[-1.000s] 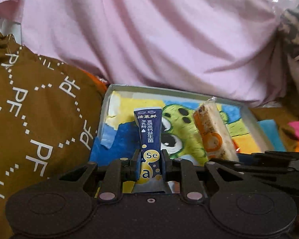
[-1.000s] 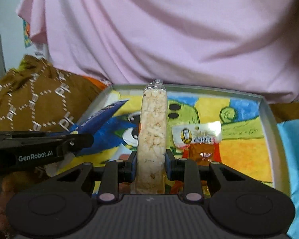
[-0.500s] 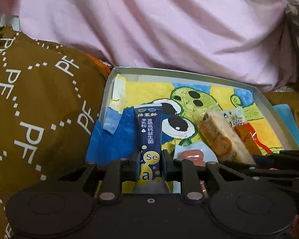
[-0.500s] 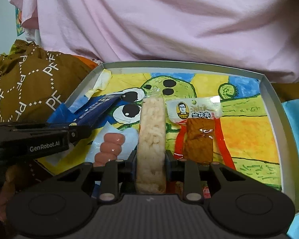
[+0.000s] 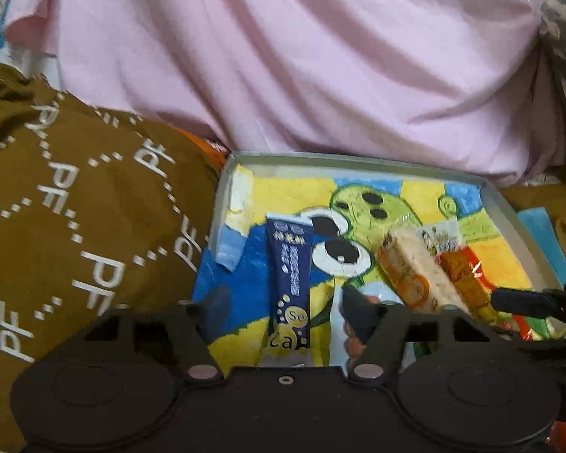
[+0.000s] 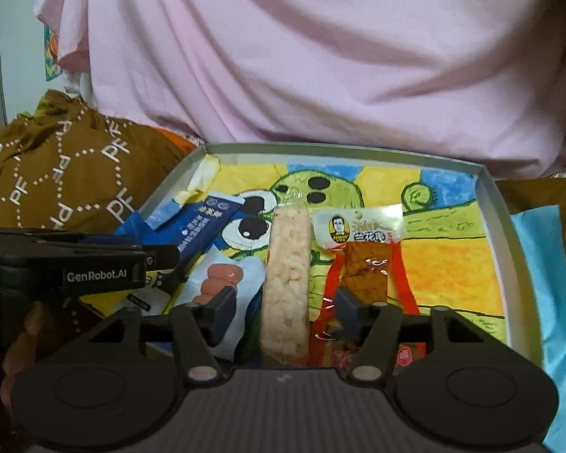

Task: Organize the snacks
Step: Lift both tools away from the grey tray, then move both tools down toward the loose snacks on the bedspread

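the brown cloth [image 5: 75, 234] with white "pf" lettering lies bunched against the tray's left edge, and a pink shirt [image 5: 302, 68] fills the space behind the tray's far edge. the tray [image 6: 490, 226] is a shallow grey box lined with a bright cartoon drawing.

the left gripper [image 5: 279, 302] has its jaws spread wide, and nothing touches its pads. the dark blue stick packet [image 5: 288, 283] lies flat on the tray floor between them, near the tray's left edge, its long side running from the near edge toward the far edge. in the right wrist view this packet [image 6: 198, 232] sits toward the far left corner, with the left gripper's [image 6: 162, 264] black body over its near end.

just right of it, by the near edge, lies a pale blue sausage packet [image 6: 222, 283] with a pink sausage pictured on it.

the right gripper [image 6: 283, 305] is also open, both pads clear of the puffed rice bar [image 6: 286, 287], which lies in its clear wrapper around the tray's middle, pointing toward the far edge. in the left wrist view the bar [image 5: 415, 271] slants across the tray's right half.

touching the bar's right side is the red and brown snack packet [image 6: 366, 264] with a man's face on its white top. a light blue cloth [image 6: 547, 302] lies outside the tray's right edge.
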Tool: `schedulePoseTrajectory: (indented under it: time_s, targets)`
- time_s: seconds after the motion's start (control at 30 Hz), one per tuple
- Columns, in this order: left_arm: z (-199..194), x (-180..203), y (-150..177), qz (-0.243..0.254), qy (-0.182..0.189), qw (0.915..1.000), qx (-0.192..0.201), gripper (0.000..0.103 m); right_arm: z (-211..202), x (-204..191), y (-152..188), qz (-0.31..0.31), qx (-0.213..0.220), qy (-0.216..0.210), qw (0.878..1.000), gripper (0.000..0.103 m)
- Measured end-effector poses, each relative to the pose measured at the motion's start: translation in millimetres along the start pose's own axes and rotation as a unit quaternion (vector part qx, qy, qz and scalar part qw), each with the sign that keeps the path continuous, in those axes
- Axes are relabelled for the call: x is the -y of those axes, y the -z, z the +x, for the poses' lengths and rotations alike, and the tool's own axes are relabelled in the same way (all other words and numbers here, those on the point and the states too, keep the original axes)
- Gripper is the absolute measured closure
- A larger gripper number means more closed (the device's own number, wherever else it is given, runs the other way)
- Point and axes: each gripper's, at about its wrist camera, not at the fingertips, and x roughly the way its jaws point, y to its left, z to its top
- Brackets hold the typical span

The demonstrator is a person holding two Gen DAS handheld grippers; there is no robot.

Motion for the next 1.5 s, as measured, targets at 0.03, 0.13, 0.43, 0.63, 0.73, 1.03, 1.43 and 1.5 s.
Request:
schedulePoseTrajectory:
  time_s: [0.03,0.13,0.43,0.63,0.73,1.03,1.43,1.5]
  targets:
    - [-4,-1,-2,-0.002,-0.001,1.0000,0.005,0.026,-5,0,0,0.002,0.007,-0.001,1.000,0.031]
    - [-20,-2,-7,-0.007,-0.004,0.9998,0.016,0.016,-21,-2,1,0.007,0.029,-0.004,1.000,0.019]
    - [-75,-1,-13,-0.003,-0.028,0.9982,0.052,0.001,-75,-19,3,0.009,0.100,-0.006,0.995,0.000]
    - [-110,-3,-7,-0.004,-0.031,0.9970,0.071,0.001,-116,-34,12,0.017,0.132,0.012,0.991,0.000]
    - [-128,-5,1,-0.016,-0.032,0.9962,0.080,0.001,-138,-42,21,0.010,0.144,0.015,0.989,0.000]
    - [-178,-6,31,-0.017,-0.038,0.9947,0.094,0.001,-198,-69,46,-0.027,0.183,0.037,0.982,0.000]
    - [-229,3,82,0.032,-0.065,0.9920,0.103,0.001,-238,-79,82,-0.031,0.149,0.042,0.987,0.000]
    - [-234,3,93,0.035,-0.063,0.9930,0.093,0.001,-242,-80,91,-0.033,0.139,0.043,0.989,0.000]
